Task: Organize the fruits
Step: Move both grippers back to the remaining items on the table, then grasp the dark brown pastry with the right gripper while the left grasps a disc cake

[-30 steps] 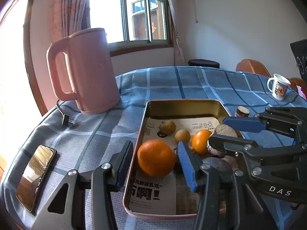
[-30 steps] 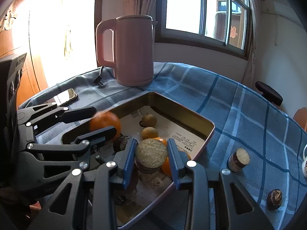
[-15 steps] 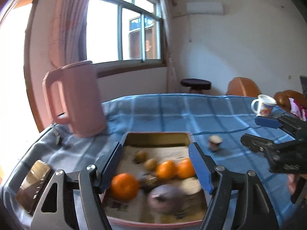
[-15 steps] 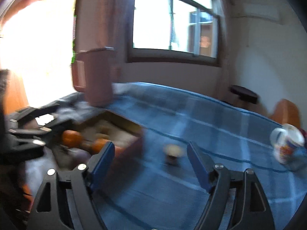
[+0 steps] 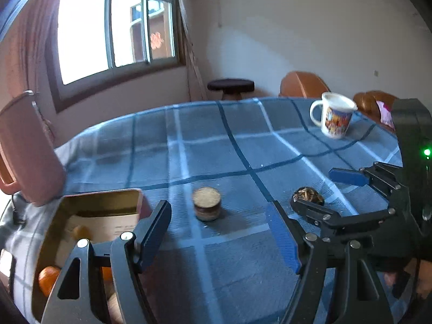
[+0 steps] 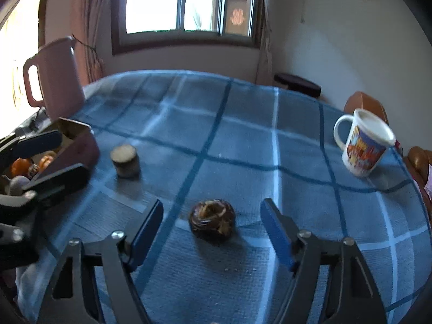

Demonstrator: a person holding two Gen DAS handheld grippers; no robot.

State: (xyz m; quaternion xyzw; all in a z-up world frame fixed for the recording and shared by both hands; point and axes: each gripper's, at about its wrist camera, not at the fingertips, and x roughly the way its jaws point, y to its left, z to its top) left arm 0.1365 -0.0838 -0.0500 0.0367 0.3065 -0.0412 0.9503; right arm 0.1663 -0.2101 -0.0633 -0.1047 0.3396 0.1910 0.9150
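The right gripper (image 6: 212, 239) points down at a slant toward a dark round lump (image 6: 212, 220) on the blue checked cloth (image 6: 243, 140); the lump sits straight ahead of it, right in the middle of the gap between its two blue pads; the pads do not touch the lump, and there is bare cloth on each side of it; the jaws are closing in at this moment, but they grip nothing yet. The lump is about as wide as it is long, so it has no long side to line up with; I think the gripper only needs to go a bit forward and down for the pads to meet it.

The left gripper (image 5: 218, 239) is wide open and holds nothing; a small tan-topped round thing (image 5: 206, 207) stands upright on the cloth just ahead of it, a little left of the middle of its gap. Seen from the left side, the dark lump (image 5: 307, 195) lies off to the right, just beside the right gripper's lower finger; so the right gripper is much nearer to the lump, and the left one is nearer to the tan-topped thing.

The tray (image 5: 100, 197) is at the left, near the pink jug (image 6: 60, 78); oranges (image 6: 20, 166) lie inside it; both round things on the cloth are outside it. The mug (image 6: 363, 145) stands well apart at the far right.
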